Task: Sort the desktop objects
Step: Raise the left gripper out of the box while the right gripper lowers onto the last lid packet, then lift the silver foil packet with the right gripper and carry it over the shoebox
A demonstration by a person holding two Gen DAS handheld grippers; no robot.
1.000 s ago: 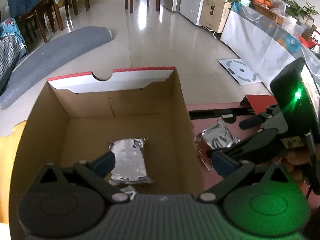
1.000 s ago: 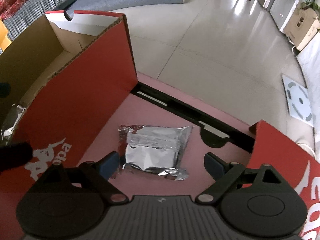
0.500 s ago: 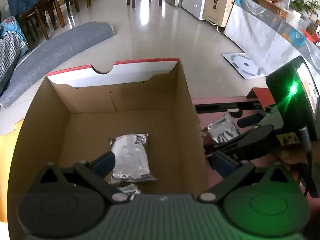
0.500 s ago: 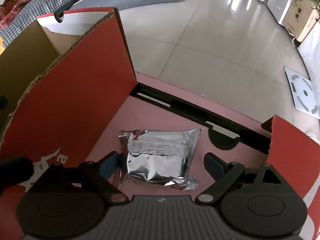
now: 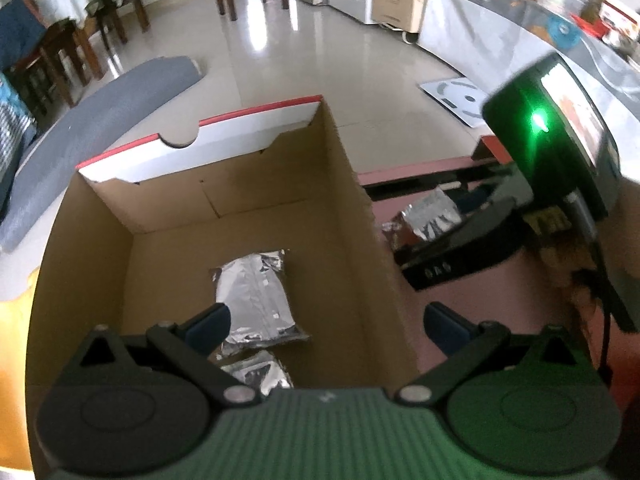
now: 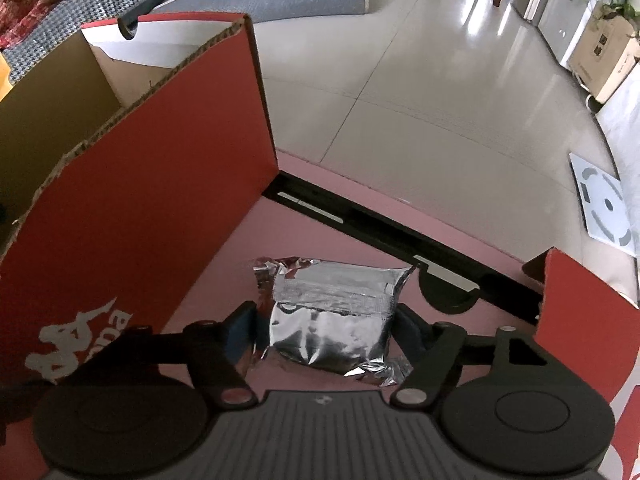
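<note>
An open cardboard box [image 5: 348,240] with red outer walls [image 6: 160,220] stands on a pink surface. Two silver foil packets lie inside it, one flat in the middle [image 5: 252,288] and one nearer me [image 5: 256,372]. My left gripper [image 5: 326,324] hangs open above the box, one finger inside and one outside its right wall. To the right of the box lies another foil packet [image 6: 332,320]. My right gripper [image 6: 322,326] straddles it, its jaws closing, both pads touching the packet's sides. In the left wrist view the right gripper's body [image 5: 552,152] glows green above that packet [image 5: 432,216].
A black slotted strip [image 6: 380,236] crosses the pink surface behind the packet. A red cardboard piece [image 6: 580,320] stands at the right. On the tiled floor beyond lie a grey rolled mat [image 5: 100,120] and a white scale [image 6: 604,204].
The right gripper's jaws have come in from wide apart onto the sides of the foil packet. The left gripper has rolled slightly above the box and stays open.
</note>
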